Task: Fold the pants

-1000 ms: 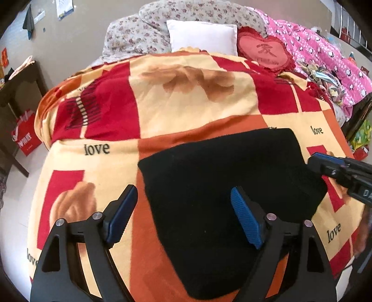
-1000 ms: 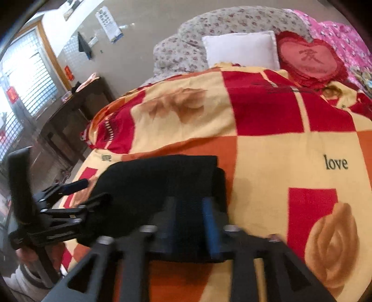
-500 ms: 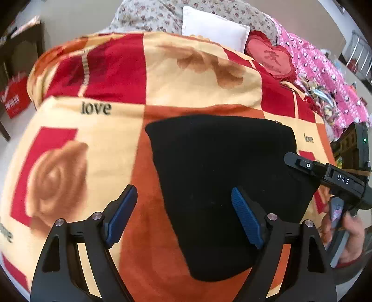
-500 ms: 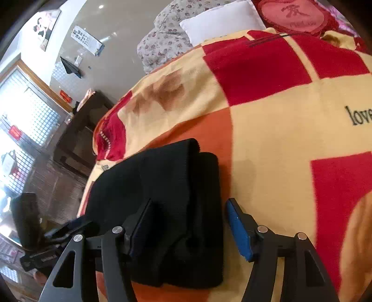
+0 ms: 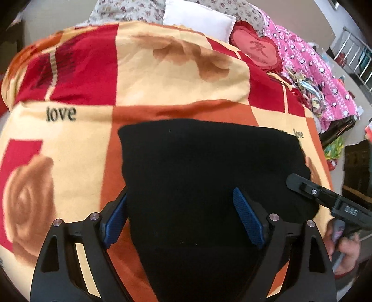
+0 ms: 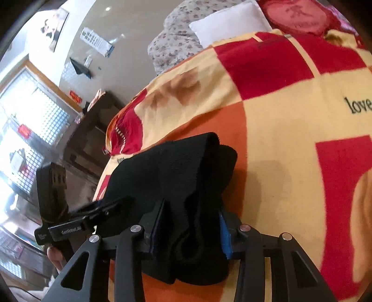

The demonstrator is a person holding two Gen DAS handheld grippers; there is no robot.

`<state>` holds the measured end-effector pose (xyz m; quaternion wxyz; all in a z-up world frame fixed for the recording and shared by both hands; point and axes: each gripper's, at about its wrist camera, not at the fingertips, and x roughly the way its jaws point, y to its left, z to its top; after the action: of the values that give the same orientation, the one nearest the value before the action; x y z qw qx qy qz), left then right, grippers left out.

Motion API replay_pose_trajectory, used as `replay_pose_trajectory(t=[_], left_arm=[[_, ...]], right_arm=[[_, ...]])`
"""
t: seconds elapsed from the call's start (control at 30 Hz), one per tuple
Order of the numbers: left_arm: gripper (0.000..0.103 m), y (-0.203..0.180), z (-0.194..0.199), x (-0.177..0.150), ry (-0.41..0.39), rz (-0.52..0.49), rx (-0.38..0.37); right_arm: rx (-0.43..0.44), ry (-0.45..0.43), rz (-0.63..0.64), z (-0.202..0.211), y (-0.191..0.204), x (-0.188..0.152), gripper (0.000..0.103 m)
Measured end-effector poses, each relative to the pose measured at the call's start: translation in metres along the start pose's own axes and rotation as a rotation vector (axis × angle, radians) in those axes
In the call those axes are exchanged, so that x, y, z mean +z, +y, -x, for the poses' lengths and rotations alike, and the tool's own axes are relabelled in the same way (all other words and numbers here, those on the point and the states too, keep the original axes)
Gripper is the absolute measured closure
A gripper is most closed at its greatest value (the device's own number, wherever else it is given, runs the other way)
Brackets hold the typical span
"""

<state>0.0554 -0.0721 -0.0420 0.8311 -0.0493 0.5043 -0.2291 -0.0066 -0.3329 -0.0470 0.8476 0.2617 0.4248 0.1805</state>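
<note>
Black folded pants [image 5: 209,174] lie on a red, orange and cream blanket [image 5: 162,81] on a bed. My left gripper [image 5: 181,218] is open low over their near part. Its left pad [image 5: 115,218] sits at the pants' left edge and its right pad rests over the cloth. In the right wrist view, my right gripper [image 6: 190,230] has its jaws closing on the thick folded end of the pants [image 6: 162,167], and the bunched cloth fills the gap and touches both pads. The right gripper's tip [image 5: 302,185] shows at the pants' right end.
A white pillow [image 5: 197,18], a red heart cushion [image 5: 258,50] and a pink quilt [image 5: 313,69] lie at the head of the bed. A dark wooden table [image 6: 93,139] stands beside the bed under a window. A hand [image 5: 346,251] holds the right gripper.
Both grippers have sunk and tipped down toward the pants. The right jaws spread wide half a second ago and have drawn in again round the folded end.
</note>
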Motion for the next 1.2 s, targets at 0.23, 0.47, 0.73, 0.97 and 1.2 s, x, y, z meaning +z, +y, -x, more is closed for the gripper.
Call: replay_pose_trajectory(t=[0.23,0.47,0.73,0.97,1.2], left_arm=[[0.050,0.001,0.019,0.015,-0.009,0.005,-0.025],[0.052,0.005,0.029,0.057,-0.048,-0.029,0.013],[0.039,0.019,-0.012,0.063,-0.013,-0.012,0.088],[0.037,0.007,-0.010,0.062,-0.049,-0.085,0.173],[0.037,0.004,-0.007,0.063,-0.056,-0.069,0.186]], right_arm=[[0.034,-0.064,0.039,0.015,0.013,0.014,0.070],[0.028,-0.103,0.049,0.010,0.024,0.042,0.071],[-0.106,-0.042,0.014,-0.028,-0.007,0.048,0.060],[-0.196,-0.104,0.113,0.005,0.017,0.055,0.060],[-0.201,-0.085,0.253,0.007,0.060,0.042,0.060]])
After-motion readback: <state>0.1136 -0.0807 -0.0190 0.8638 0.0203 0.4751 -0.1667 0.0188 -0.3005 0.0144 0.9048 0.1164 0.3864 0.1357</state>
